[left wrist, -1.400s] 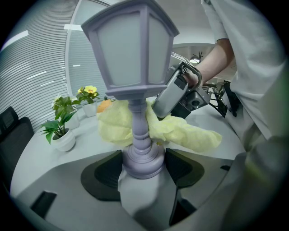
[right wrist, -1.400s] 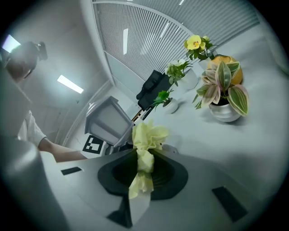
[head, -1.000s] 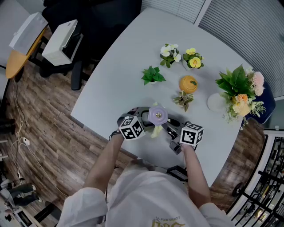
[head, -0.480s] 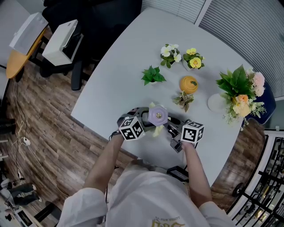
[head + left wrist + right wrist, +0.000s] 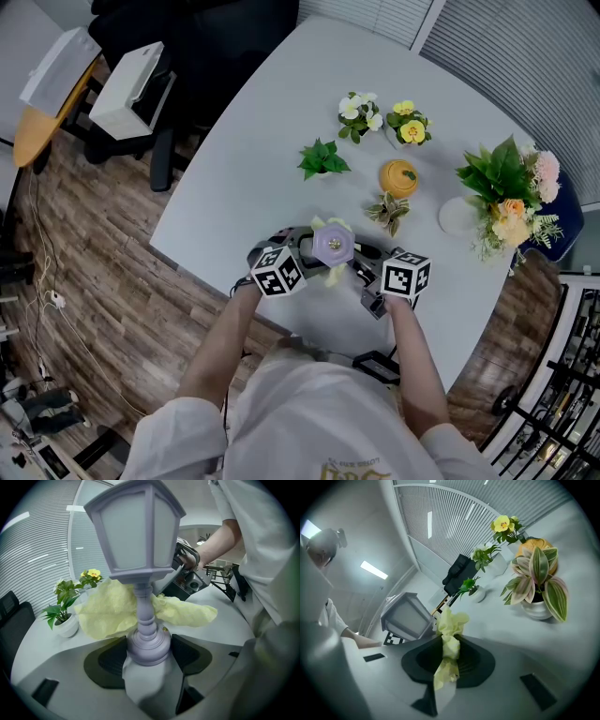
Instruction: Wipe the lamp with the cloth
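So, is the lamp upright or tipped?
Upright: the lamp post rises straight from its base, which the left gripper clamps, lantern head on top.

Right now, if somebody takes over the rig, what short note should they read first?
The left gripper is shut on the base of the lamp, which is upright near the edge of the table.
The right gripper is shut on the cloth.
The cloth lies against the lamp's post, below the lantern head.
Done: both grasps, cloth brought to lamp.
Left: the wiping; how much is already wiped cannot be seen.
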Tool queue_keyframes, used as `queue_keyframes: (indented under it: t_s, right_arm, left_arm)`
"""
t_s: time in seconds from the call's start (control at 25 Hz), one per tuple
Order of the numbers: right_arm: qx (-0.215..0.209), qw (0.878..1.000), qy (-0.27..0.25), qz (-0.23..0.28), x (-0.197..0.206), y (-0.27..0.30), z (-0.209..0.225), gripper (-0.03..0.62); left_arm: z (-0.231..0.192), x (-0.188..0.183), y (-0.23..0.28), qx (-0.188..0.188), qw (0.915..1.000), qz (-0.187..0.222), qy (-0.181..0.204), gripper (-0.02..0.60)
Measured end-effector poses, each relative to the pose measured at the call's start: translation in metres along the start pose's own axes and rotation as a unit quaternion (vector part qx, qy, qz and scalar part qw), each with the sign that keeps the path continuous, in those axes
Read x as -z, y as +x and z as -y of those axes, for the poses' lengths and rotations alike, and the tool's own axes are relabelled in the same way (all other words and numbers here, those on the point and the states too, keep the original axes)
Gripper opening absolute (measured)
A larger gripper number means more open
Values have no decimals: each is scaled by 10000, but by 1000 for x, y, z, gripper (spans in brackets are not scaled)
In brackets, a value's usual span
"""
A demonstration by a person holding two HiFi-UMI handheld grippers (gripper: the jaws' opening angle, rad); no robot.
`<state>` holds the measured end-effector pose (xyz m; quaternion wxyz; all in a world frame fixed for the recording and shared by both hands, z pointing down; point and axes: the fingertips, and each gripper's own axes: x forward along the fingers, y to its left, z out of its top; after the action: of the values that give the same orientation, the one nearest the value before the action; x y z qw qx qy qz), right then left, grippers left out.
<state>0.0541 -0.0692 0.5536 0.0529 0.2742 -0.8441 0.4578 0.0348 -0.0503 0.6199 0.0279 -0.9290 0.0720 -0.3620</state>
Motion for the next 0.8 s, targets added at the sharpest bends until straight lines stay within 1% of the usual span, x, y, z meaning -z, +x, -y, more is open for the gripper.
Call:
queue_keyframes:
  t_s: [0.24,0.48,0.8]
  right_arm:
    - [320,9987,-236,-304,6,3,9,66]
    - [547,9960,-369,-595,13,7,16,66]
    - [808,9927,-330,-834,20,10,26,66]
  left_arm:
    - [0,0,0,4,10000,-8,-4,301]
    - [1,0,0,8,10000,-5,-6,301]
    - [2,0,0,12,10000,-8,-4,301]
